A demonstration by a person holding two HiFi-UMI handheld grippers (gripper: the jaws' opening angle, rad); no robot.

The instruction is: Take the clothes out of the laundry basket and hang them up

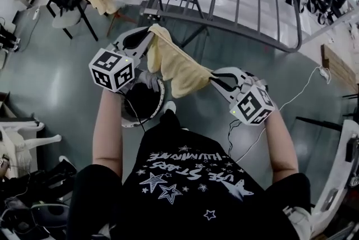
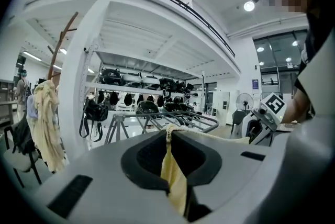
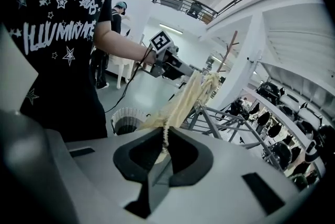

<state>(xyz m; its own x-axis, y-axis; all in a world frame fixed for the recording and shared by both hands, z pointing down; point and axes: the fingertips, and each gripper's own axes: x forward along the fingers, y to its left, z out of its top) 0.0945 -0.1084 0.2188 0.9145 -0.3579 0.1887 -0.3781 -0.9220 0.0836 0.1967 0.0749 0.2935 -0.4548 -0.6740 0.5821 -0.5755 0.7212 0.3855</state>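
Left hand-held gripper (image 1: 147,37) clamped on yellow garment (image 1: 176,68) at 10 o'clock; right hand-held gripper (image 1: 217,79) pinches its other end, 3 o'clock. Garment hangs above basket (image 1: 161,93). Hold taut, clear rack (image 1: 224,26) at 12 o'clock, drape evenly.

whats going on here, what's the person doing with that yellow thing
A person is holding a pale yellow garment up in the air, stretched between two grippers. The left hand-held gripper is shut on one end and the right hand-held gripper on the other. The garment hangs above the white laundry basket on the floor, just in front of a grey metal drying rack. It is not yet on the rack.
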